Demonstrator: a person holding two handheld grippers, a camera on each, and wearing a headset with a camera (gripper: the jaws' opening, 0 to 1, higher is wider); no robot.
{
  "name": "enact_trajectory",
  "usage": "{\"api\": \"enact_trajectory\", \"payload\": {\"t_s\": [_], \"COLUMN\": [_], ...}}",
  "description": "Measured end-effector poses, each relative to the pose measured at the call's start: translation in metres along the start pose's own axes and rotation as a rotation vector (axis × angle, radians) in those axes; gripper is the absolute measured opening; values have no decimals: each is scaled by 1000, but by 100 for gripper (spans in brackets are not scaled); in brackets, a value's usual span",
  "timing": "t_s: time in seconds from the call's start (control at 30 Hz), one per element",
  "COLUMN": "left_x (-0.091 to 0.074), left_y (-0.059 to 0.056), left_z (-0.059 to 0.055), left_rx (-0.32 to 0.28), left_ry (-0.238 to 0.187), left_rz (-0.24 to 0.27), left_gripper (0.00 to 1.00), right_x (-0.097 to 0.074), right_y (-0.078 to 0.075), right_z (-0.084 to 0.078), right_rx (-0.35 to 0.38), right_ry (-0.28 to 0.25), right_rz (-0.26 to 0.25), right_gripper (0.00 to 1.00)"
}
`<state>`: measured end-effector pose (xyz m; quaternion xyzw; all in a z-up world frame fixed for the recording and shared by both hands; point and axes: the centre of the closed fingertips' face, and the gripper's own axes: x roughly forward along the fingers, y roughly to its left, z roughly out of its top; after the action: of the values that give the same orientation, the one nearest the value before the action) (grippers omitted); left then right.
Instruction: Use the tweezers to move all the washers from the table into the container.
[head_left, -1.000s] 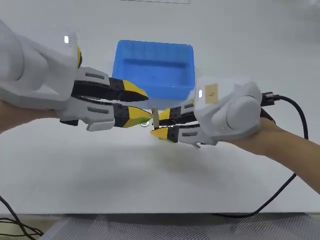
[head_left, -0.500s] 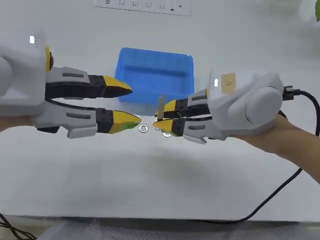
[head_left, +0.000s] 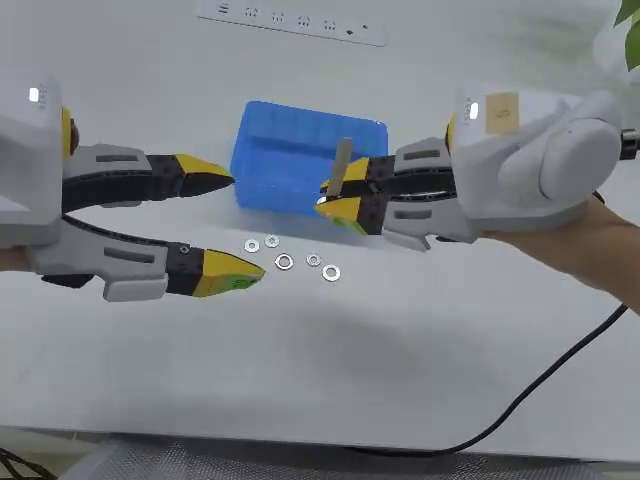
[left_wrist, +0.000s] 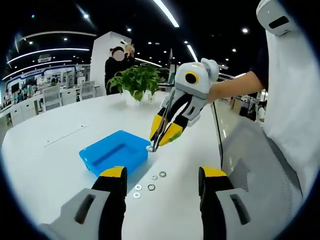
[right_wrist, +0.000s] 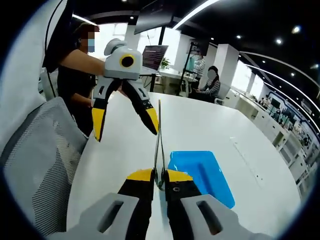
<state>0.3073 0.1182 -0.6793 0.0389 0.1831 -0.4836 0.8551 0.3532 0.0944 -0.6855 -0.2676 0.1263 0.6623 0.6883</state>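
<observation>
Raised right gripper (head_left: 328, 197) since the earlier frame, from among the washers (head_left: 284, 262) up to the container's (head_left: 272, 188) near rim. Clamps tweezers (head_left: 342, 160) between pressed-together jaws; seems to carry one washer (left_wrist: 149, 148) at the tweezer tips, right at that rim. Spread left gripper (head_left: 247, 225) wider as well; grips nothing, hovers just left of the container. Leaves five washers on the table (head_left: 330, 370), between the grippers. Farther out: power strip (head_left: 290, 20) behind the container, cable (head_left: 545, 385) trailing at right.
</observation>
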Motion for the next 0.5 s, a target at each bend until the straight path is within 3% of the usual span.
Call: {"api": "enact_trajectory", "payload": {"t_s": [0.1,0.23,0.33,0.5], "left_x": [-2,-4,-7,-9], "left_y": [4,4,10,19], "left_z": [-3,6,7,6], "left_rx": [-4,-74,-67,-68], "left_ry": [5,-58,-70,-67], "left_rz": [22,26,58,115], "left_gripper": [71,86,95,99], "right_x": [3,6,9,21], "right_y": [-12,-32,-42,-56], "right_z": [3,9,11,4], "right_rx": [-9,-13,-19,-24], "right_ry": [-4,-15,-21,-13], "right_rz": [-7,-24,-26,-18], "right_gripper": [9,9,9,9]}}
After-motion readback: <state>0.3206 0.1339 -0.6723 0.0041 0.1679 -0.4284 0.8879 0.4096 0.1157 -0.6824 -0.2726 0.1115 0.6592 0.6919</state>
